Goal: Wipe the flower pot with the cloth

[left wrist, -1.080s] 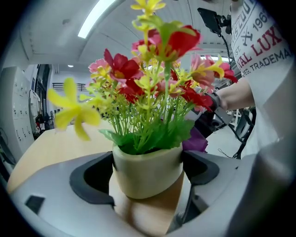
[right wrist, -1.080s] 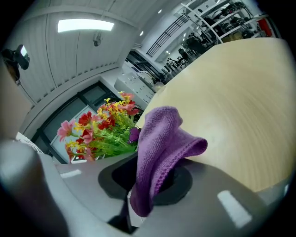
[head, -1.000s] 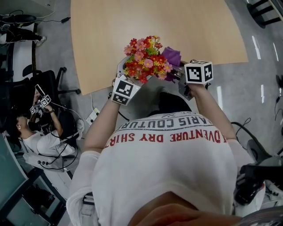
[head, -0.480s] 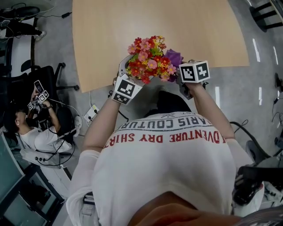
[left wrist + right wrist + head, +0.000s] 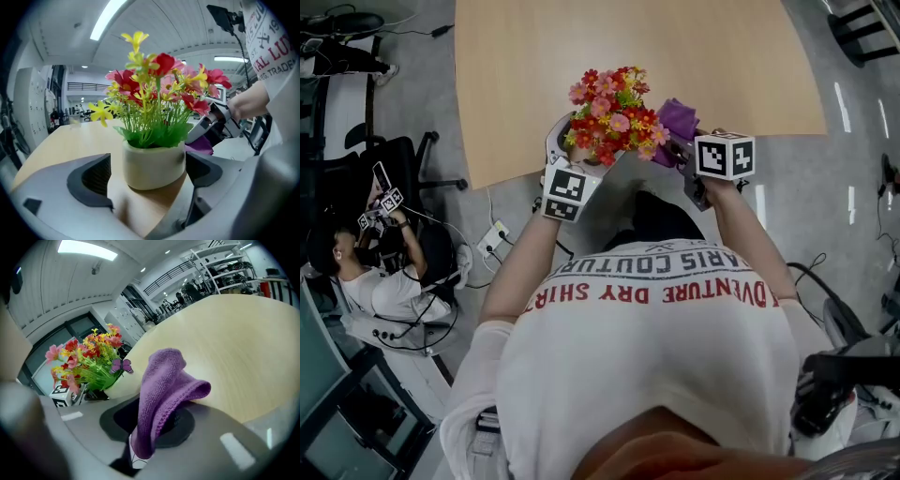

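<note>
The left gripper (image 5: 151, 174) is clasping the pot (image 5: 153, 159) by its sides, one jaw on each side of the wall below the rim. That is looking like the right place to hold it. The pot is appearing stiff and smooth, so probably slippery, and likely light. The tall flowers (image 5: 614, 108) are making it top-heavy, so a low, level grip is seeming safest. The stems are looking thin and easy to bend, so wiping is best kept to the wall.

The pot is sitting at the desk's (image 5: 628, 37) near edge, close to the person. Whether it is resting on the desk or being held just above it, I cannot tell.

The pot is showing as small, round and cream. Green leaves are filling its mouth, with red, pink and yellow flowers above.

The right gripper (image 5: 684, 150) is pinching the cloth (image 5: 164, 385) between closed jaws. The cloth is purple, knitted, soft and limp, and its free fold is drooping forward. It is hanging just beside the flowers, on their right.
</note>
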Tool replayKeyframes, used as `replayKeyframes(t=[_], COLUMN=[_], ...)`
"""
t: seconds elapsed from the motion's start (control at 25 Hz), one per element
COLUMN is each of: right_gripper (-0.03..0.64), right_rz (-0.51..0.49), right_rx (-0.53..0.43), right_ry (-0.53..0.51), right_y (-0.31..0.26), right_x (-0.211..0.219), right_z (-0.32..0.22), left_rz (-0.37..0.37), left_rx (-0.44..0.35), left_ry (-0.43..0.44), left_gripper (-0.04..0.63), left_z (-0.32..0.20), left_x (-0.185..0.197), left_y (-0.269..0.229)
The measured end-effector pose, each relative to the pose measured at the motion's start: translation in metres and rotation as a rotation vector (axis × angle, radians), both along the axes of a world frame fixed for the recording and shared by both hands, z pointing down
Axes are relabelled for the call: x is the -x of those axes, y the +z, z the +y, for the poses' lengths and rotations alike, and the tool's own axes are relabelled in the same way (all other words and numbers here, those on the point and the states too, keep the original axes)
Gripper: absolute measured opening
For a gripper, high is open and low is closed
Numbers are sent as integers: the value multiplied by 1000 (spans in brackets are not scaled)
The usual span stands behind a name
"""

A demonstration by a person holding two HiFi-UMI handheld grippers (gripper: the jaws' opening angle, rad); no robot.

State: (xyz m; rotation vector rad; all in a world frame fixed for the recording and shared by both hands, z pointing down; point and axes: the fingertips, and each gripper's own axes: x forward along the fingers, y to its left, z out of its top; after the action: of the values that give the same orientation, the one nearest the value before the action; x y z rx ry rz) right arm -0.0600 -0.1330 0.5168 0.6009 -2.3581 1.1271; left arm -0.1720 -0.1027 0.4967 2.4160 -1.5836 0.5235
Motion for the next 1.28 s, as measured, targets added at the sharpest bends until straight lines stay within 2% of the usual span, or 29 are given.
replayKeyframes(t=[0.16,0.24,0.44,0.68,0.84,1.0,1.28], right_gripper=[44,44,44,44,44,44,44], right_rz=[-34,-41,-43,-47,-52,-61,-102], right_rx=[-15,-15,-15,-15,-16,-11,-4], right_ry=[57,75,109,152,170,174,141], right_y=[-6,-6,-9,-10,-8,-13,-6], right_x=[-20,-32,-61,-87,-98,-99,-89], right_z=[7,13,27,38,40,37,36], left_rz=[77,92,36,-1,-25,-17,-18], left_rx=[20,21,24,15,-1,-6,-7], left_ry=[-164,-241,-374,-461,-479,-458,-315], left_gripper=[507,511,511,510,509,509,509], left_z=[11,13,7,-7,-11,-15,-10], left_x=[-1,-8,-22,-28,-26,-26,-38], left_y=[-3,1,11,15,17,12,20])
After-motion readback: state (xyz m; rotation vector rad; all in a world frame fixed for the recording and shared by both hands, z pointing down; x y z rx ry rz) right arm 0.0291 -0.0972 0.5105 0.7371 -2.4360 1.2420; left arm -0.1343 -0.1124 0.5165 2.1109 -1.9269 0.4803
